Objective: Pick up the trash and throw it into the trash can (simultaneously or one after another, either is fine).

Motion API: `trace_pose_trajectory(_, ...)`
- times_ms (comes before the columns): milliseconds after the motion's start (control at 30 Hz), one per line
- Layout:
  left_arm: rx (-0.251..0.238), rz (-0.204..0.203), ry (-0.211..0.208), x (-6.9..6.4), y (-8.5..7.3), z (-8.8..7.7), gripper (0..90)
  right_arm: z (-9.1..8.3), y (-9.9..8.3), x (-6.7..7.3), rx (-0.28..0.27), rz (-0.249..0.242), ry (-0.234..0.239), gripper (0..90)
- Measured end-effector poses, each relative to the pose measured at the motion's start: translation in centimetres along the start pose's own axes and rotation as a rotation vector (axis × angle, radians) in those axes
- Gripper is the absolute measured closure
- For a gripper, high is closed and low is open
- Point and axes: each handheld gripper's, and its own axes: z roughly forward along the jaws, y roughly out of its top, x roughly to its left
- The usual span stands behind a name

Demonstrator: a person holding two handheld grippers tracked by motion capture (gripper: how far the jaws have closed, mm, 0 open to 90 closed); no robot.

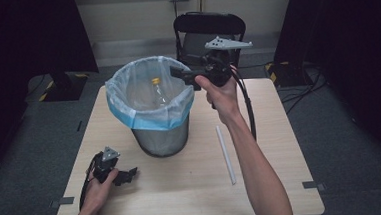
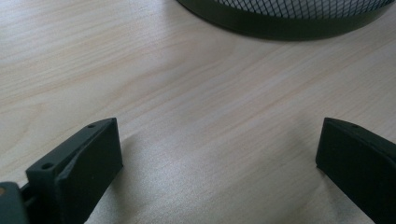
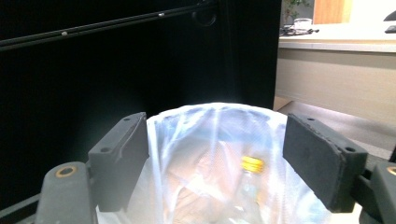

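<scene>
right gripper (image 1: 179, 72) is hovering spread over the bin (image 1: 153, 107); the bottle (image 1: 157, 91) inside is looking light, slippery, best neck-gripped; left gripper (image 1: 127, 175) is resting spread.

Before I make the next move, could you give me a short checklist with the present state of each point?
1. Right hand-held gripper open and holding nothing: ok.
2. Bottle with yellow cap inside the lined bin: ok.
3. Left hand-held gripper open, low over bare table: ok.
4. White stick lying on the table right of the bin, apart from it: ok.
5. Bin liner folded over the rim all round: ok on the visible sides.
6. Whether the bottle stands steady: cannot tell.
</scene>
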Motion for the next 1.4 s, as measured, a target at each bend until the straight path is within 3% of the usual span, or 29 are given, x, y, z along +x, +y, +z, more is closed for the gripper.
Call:
trace_pose_trajectory(400, 0.0, -0.001, 0.0, 0.0, 0.0, 0.0, 0.0, -2.9, -1.5, -1.8, 0.015, 0.016, -0.05, 20.2)
trace_pose_trajectory(867, 0.0, -0.001, 0.0, 0.0, 0.0, 0.0, 0.0, -5.8, -3.7, -3.0, 0.019, -0.006, -0.117, 21.4)
trace_pose_trajectory(1400, 0.0, -0.001, 0.0, 0.0, 0.0, 0.0, 0.0, -9.7, -9.5, -4.6, 0.082, 0.028, -0.189, 26.2)
